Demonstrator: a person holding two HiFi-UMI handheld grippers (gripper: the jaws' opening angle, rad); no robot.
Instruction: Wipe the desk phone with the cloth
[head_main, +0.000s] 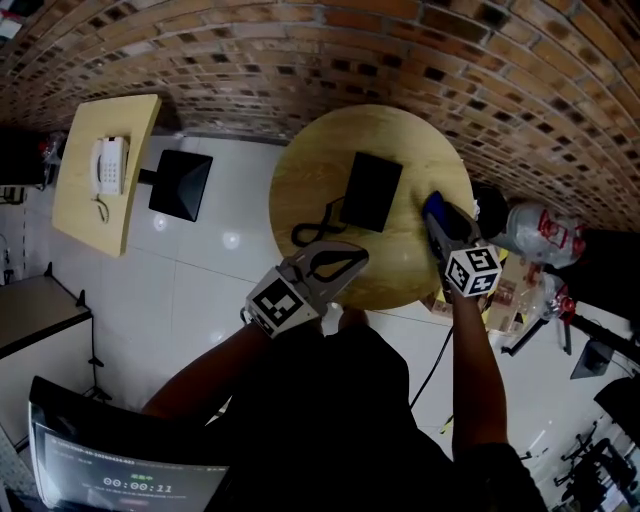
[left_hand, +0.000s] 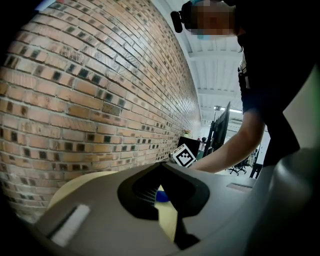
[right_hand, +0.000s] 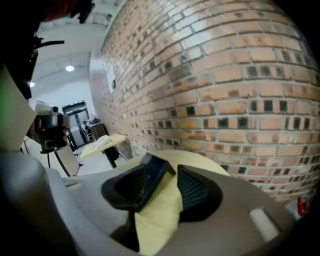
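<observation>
Two grippers poised: right gripper (right_hand: 164, 170) spread wide, empty, aimed at the black desk phone (head_main: 372, 190); left gripper (head_main: 358, 256) pinched shut on nothing, over the near rim. Phone mid round table (head_main: 300, 170). No cloth in sight. Best to fetch it first, clamp firmly, then wipe in flat strokes, bracing the phone.

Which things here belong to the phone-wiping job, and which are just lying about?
Job:
- black desk phone and its cord
- round table
- left claw, right claw
- no cloth clearly in view

Lying about:
- white phone on the side table
- bottle
- screen
</observation>
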